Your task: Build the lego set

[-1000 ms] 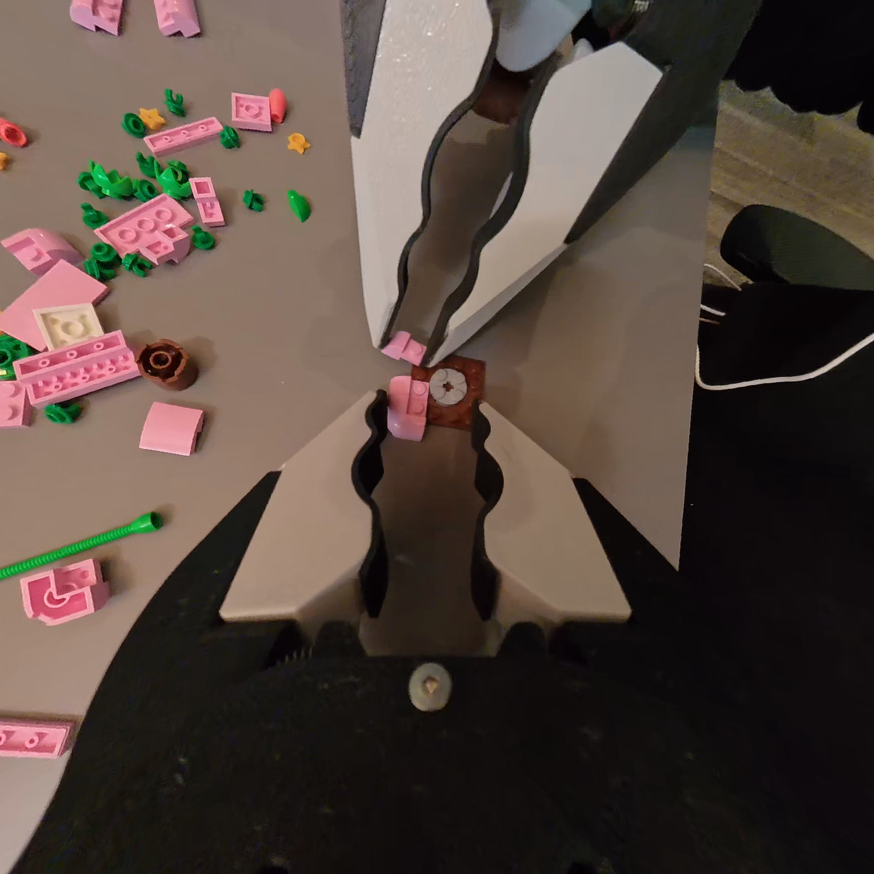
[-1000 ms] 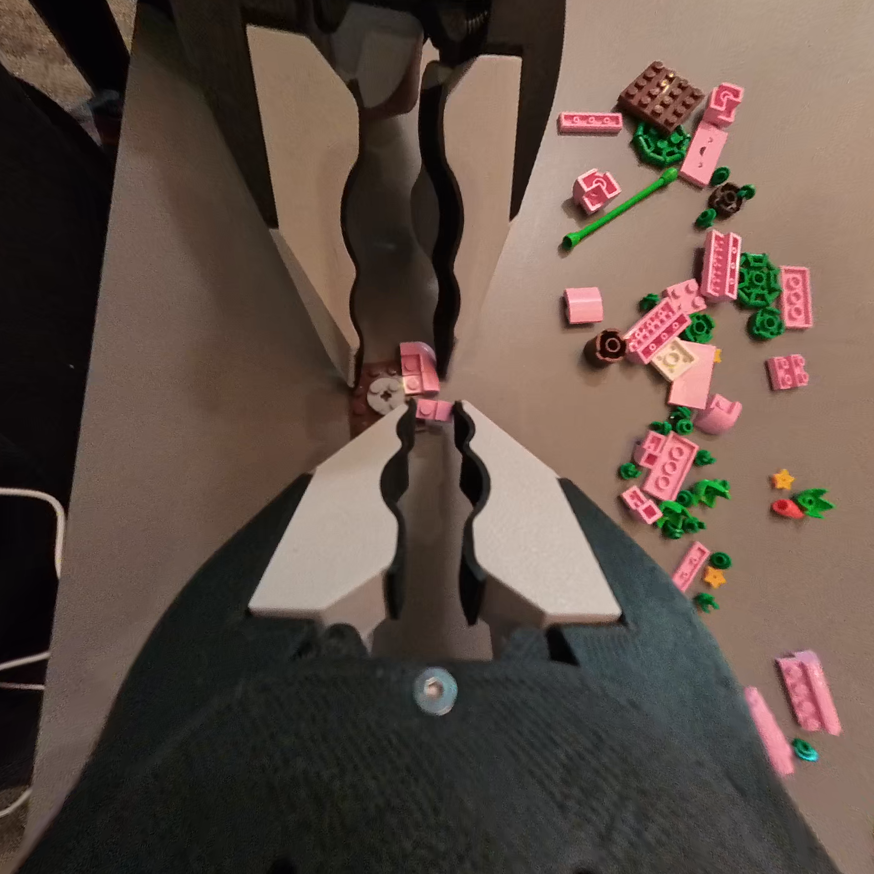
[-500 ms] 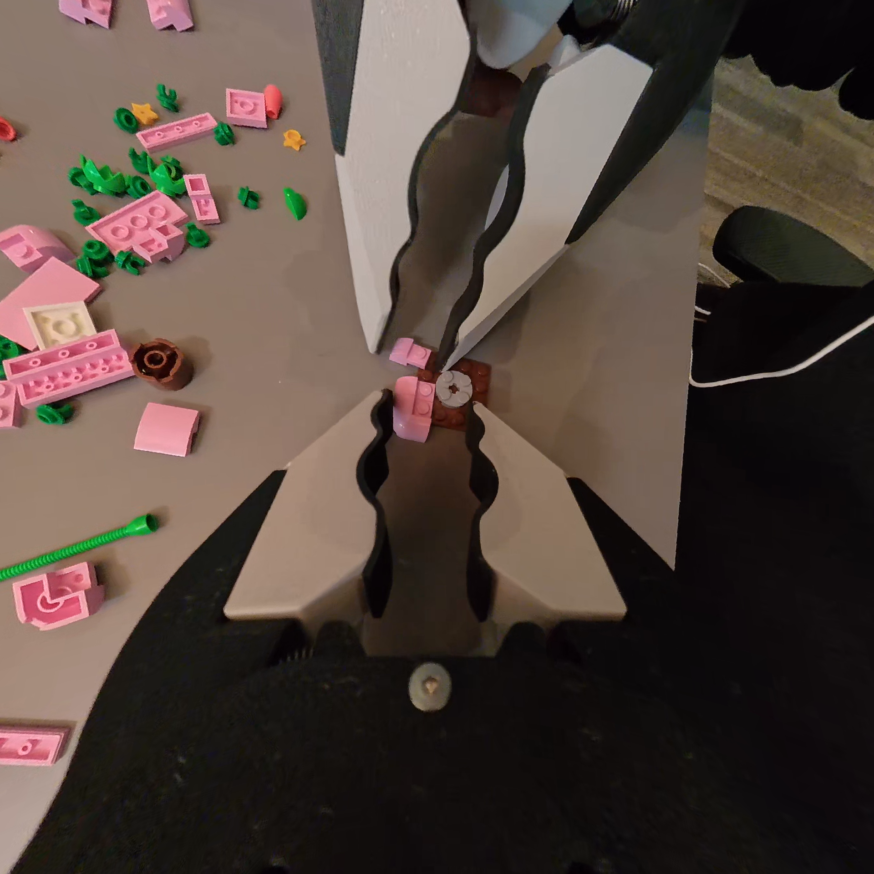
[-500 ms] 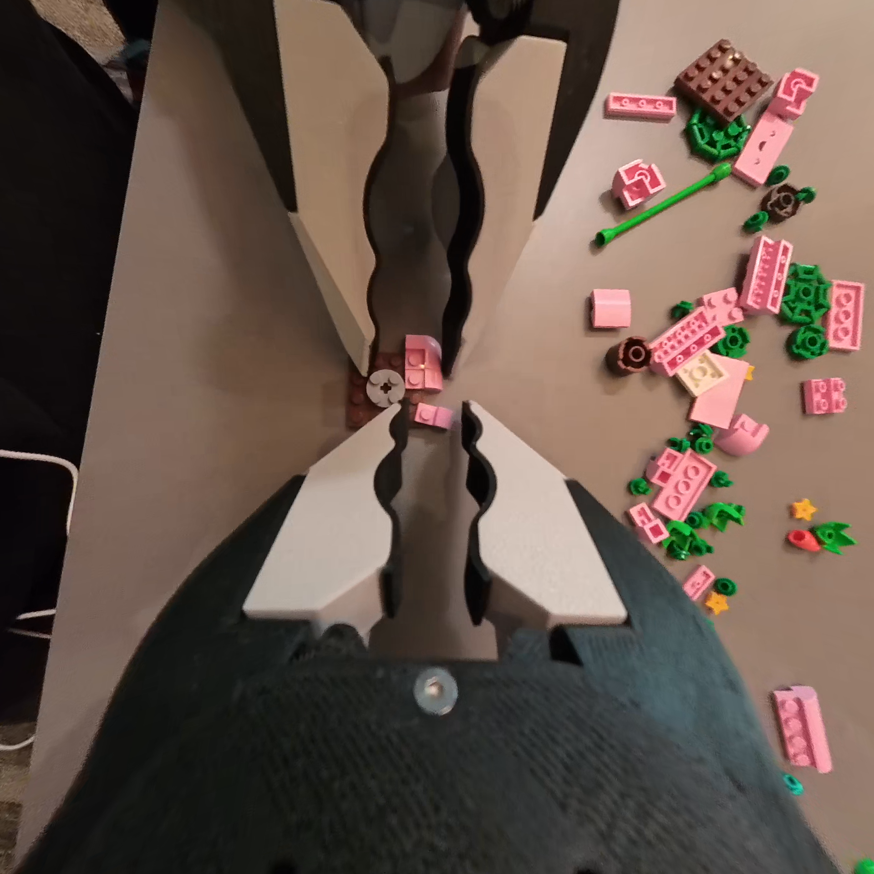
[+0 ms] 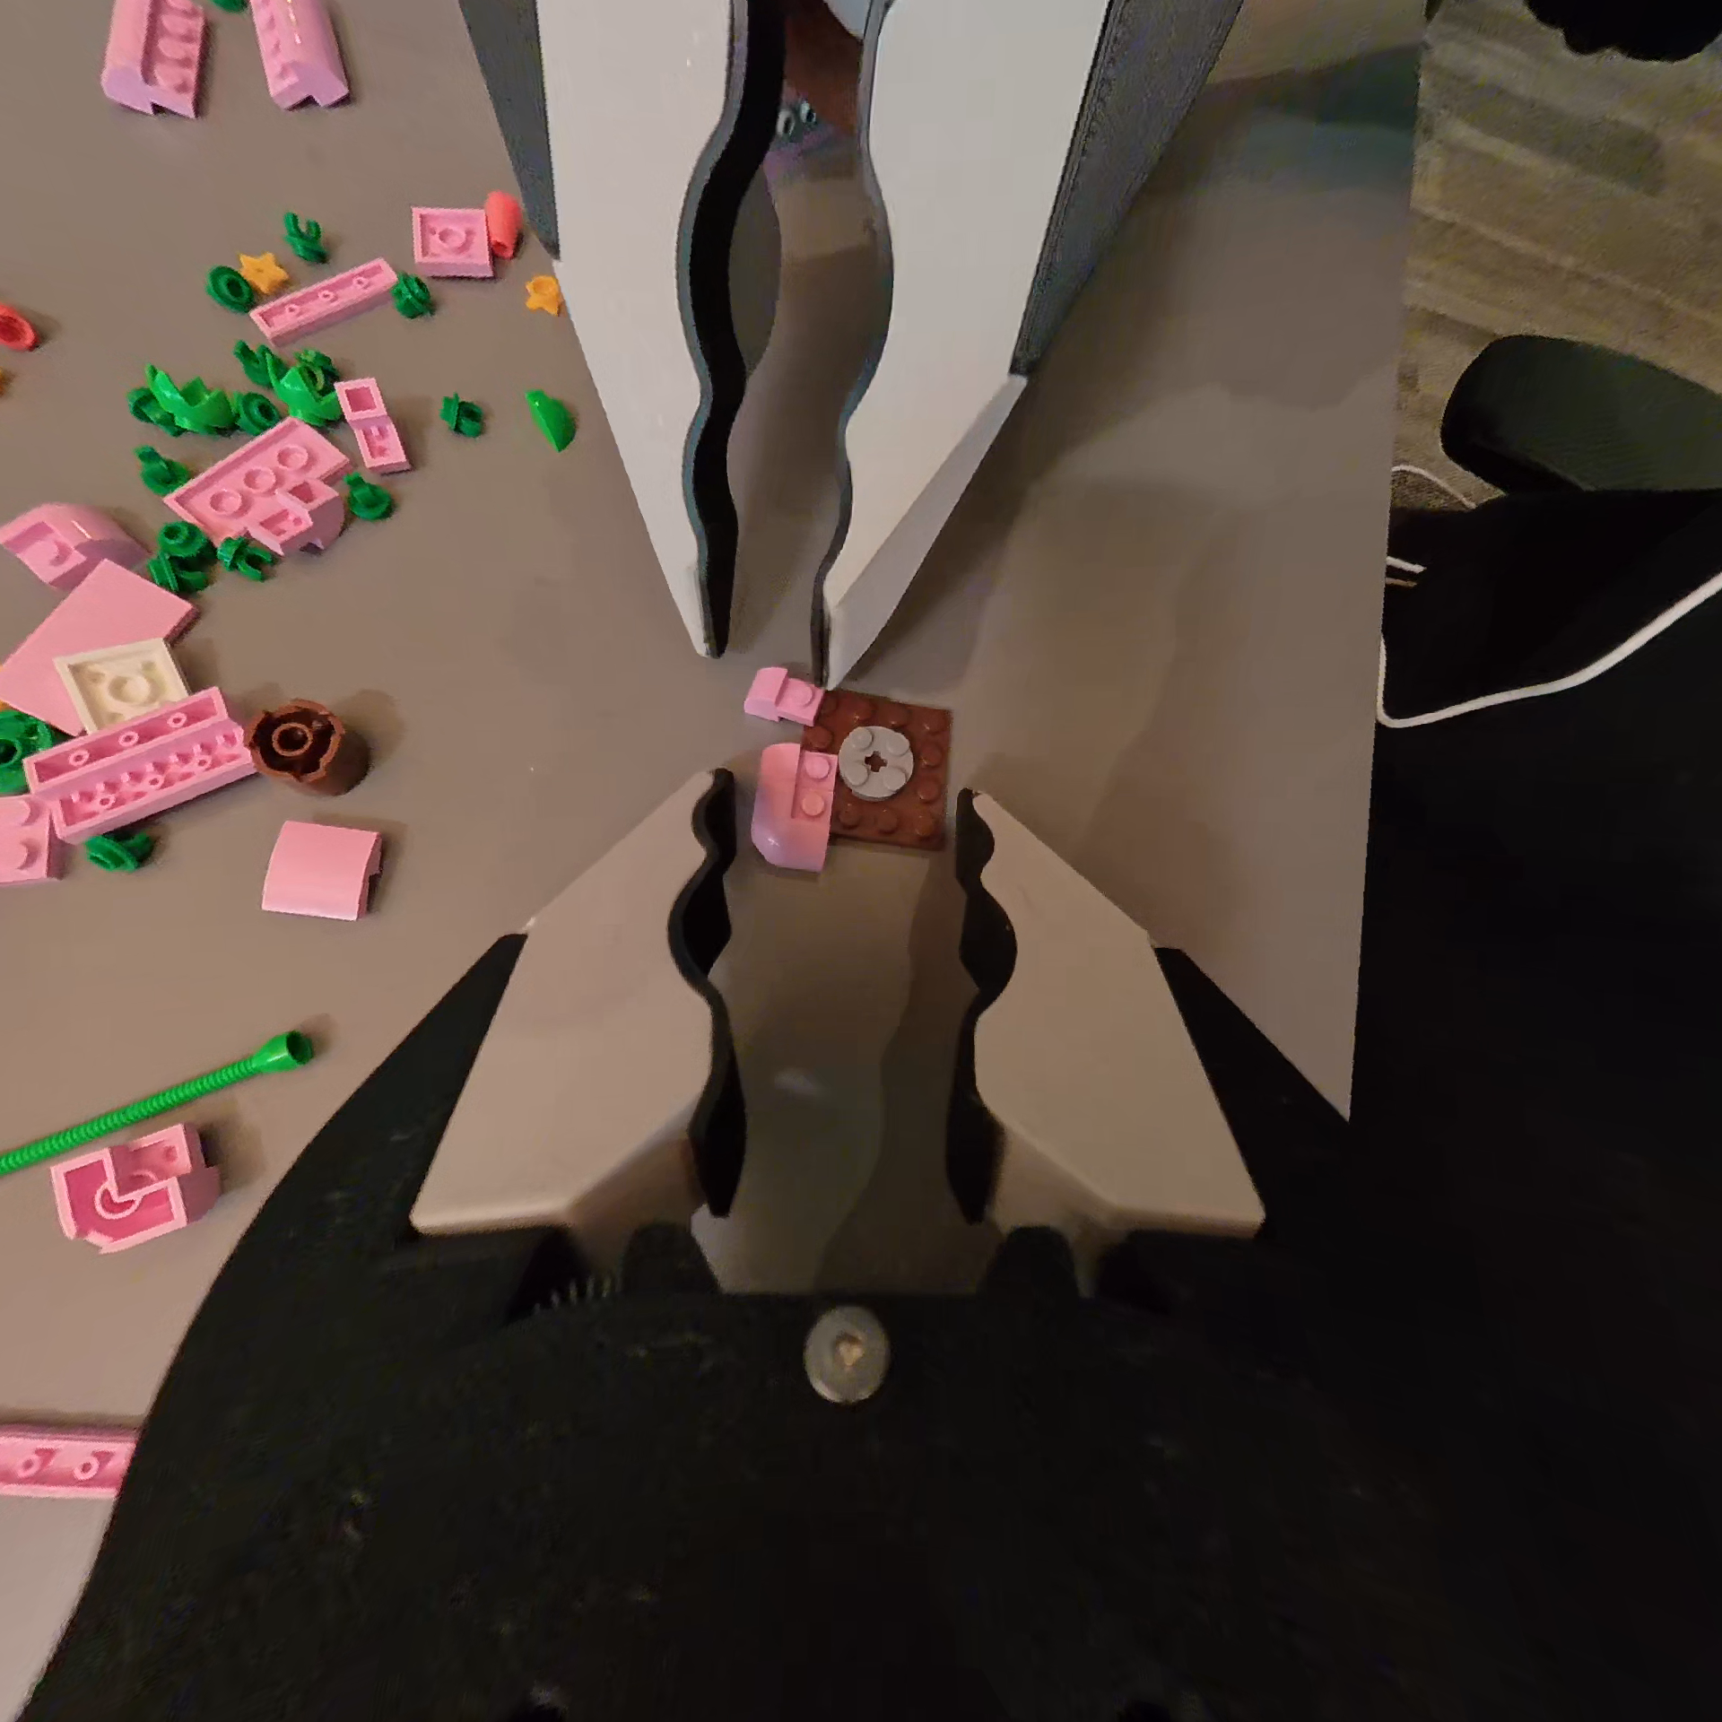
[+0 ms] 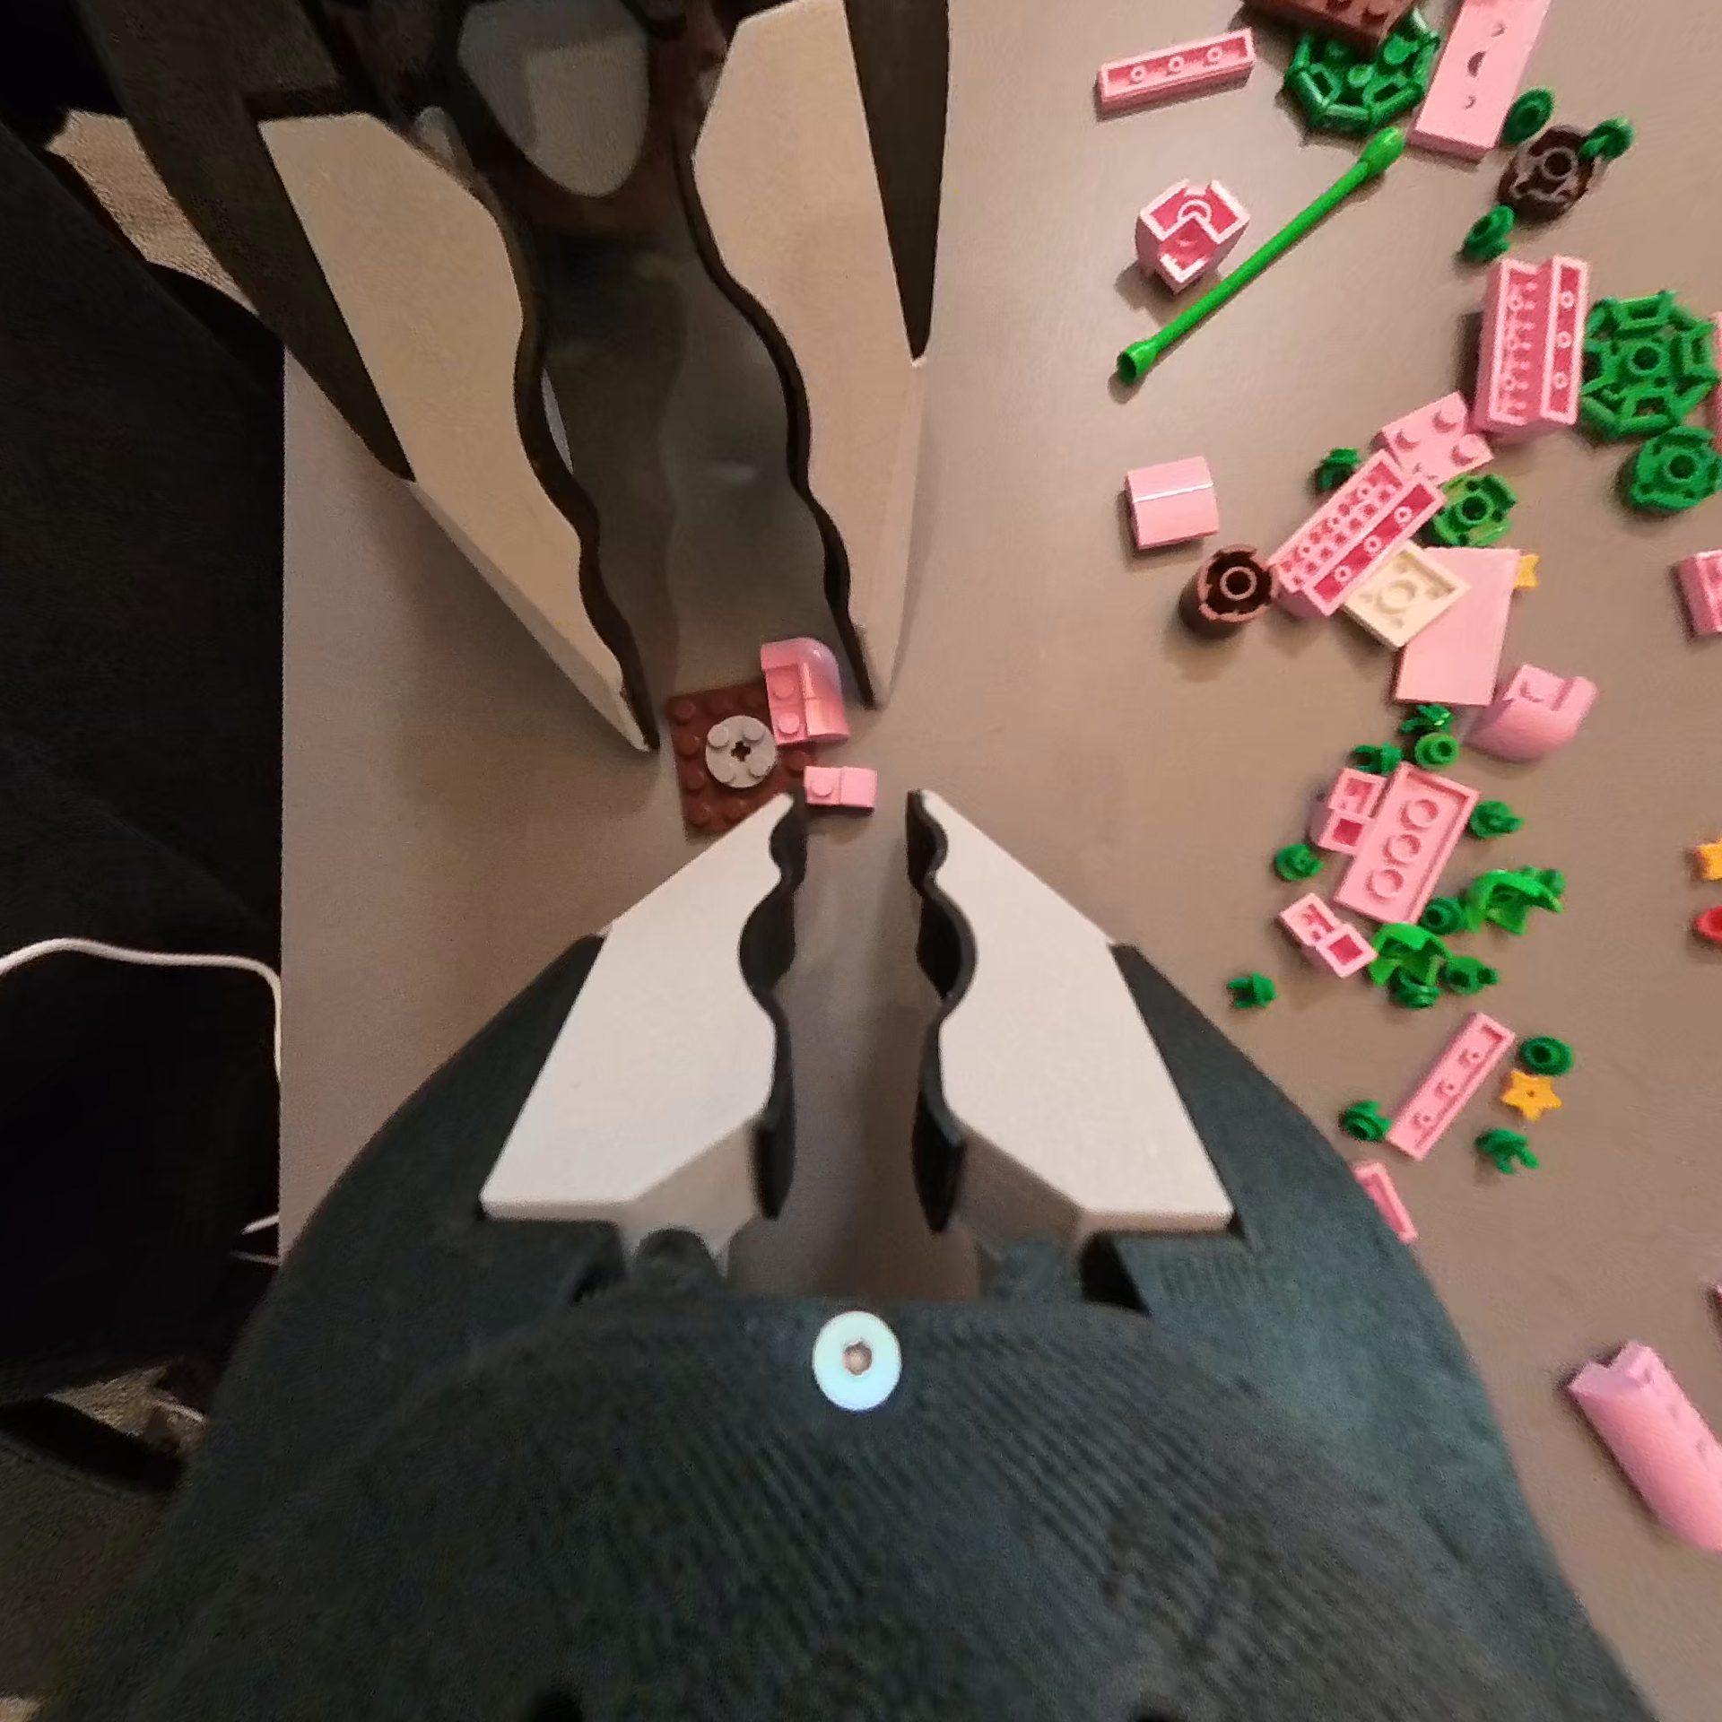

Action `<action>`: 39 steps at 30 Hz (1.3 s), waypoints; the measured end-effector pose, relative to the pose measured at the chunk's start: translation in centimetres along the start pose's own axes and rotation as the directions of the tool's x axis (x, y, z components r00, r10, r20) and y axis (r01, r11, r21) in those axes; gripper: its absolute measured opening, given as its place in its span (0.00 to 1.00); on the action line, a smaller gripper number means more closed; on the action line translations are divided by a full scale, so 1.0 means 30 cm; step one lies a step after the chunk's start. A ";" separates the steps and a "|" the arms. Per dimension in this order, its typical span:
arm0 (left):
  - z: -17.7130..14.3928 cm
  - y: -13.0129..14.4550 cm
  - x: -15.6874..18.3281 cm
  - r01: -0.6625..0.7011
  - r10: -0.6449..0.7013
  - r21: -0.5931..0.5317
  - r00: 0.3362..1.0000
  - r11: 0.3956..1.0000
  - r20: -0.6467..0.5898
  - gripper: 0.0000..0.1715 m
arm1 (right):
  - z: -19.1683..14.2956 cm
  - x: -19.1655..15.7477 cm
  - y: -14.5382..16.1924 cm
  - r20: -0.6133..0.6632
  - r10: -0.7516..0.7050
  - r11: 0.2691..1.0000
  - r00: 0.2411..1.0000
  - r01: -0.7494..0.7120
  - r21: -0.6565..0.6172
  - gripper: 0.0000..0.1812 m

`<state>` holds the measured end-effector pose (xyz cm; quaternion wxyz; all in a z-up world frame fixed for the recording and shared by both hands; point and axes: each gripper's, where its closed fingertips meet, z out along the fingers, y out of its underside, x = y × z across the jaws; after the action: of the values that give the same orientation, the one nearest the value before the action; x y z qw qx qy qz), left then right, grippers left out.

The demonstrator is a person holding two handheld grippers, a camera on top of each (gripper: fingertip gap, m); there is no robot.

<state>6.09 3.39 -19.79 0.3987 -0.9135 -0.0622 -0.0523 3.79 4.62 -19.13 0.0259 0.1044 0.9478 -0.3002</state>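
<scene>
A brown square plate (image 5: 918, 806) lies on the grey table, with a grey round piece (image 5: 876, 764) at its middle and a pink curved brick (image 5: 792, 815) on one edge. It also shows in the right wrist view (image 6: 694, 736). My left gripper (image 5: 839, 797) is open, a finger on each side of this assembly; it comes in from the top of the right wrist view (image 6: 753, 716). A small pink piece (image 5: 783, 694) lies loose on the table beside the plate's corner. My right gripper (image 6: 855, 803) is open and empty, its tips just short of that small pink piece (image 6: 839, 785).
Loose pink, green and brown bricks are scattered to one side (image 5: 214, 494) (image 6: 1398, 559), among them a green stem (image 5: 158, 1104) and a brown round brick (image 5: 303, 745). The table edge (image 5: 1379, 745) runs close by the plate, with a black chair (image 5: 1584, 429) and a white cable (image 5: 1537, 690) beyond. Left and right tips are no more than a few centimetres apart. About 7 cm separates my right fingertips from the brown round brick (image 5: 303, 745). It turns up in the right wrist view (image 6: 1226, 580) as well.
My right gripper let go of the small pink piece, which now lies on the table, and drew back a little. My left gripper opened slightly off the brown plate.
</scene>
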 end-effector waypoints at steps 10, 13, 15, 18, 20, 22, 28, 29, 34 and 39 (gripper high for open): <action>0.000 0.001 -0.008 0.003 -0.003 -0.002 1.000 1.000 0.016 0.24 | 0.017 -0.013 -0.002 0.013 -0.014 1.000 1.000 0.015 -0.021 0.07; 0.000 0.001 -0.008 0.005 -0.005 -0.002 1.000 1.000 0.016 0.23 | 0.016 -0.009 -0.003 0.010 -0.027 0.999 1.000 0.027 -0.026 0.06; 0.001 0.001 -0.005 0.002 -0.002 -0.002 1.000 1.000 0.011 0.22 | 0.014 -0.001 -0.006 0.000 -0.037 0.999 0.999 0.037 -0.020 0.03; 0.001 0.001 -0.005 0.004 -0.004 -0.002 1.000 1.000 0.010 0.22 | 0.015 0.003 -0.010 0.003 -0.031 0.999 1.000 0.032 -0.015 0.02; 0.000 0.001 -0.006 0.005 -0.005 -0.002 1.000 1.000 0.008 0.22 | 0.017 0.005 -0.011 0.004 -0.021 1.000 1.000 0.021 -0.014 0.02; 0.000 0.001 -0.005 0.006 -0.006 -0.001 1.000 1.000 0.007 0.22 | 0.015 0.014 -0.012 -0.009 -0.002 1.000 1.000 0.002 -0.015 0.04; 0.000 0.000 -0.005 0.010 -0.010 0.000 1.000 1.000 0.003 0.22 | -0.008 0.024 -0.052 0.034 0.236 0.968 0.971 -0.238 0.081 0.14; 0.000 0.000 -0.005 0.012 -0.012 0.000 1.000 1.000 0.001 0.22 | -0.009 0.020 -0.054 0.043 0.258 0.961 0.965 -0.261 0.092 0.15; 0.000 0.000 -0.005 0.015 -0.015 0.002 1.000 1.000 -0.003 0.22 | 0.001 0.042 -0.022 -0.003 0.294 0.952 0.956 -0.293 0.092 0.13; -0.001 -0.001 -0.005 0.022 -0.022 0.003 1.000 1.000 -0.009 0.22 | 0.001 0.056 -0.030 0.014 0.337 0.934 0.941 -0.336 0.121 0.11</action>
<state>5.94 3.38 -19.77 0.3999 -0.9119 -0.0704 -0.0606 1.96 4.20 -18.84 0.0672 0.2675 0.8959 -0.3482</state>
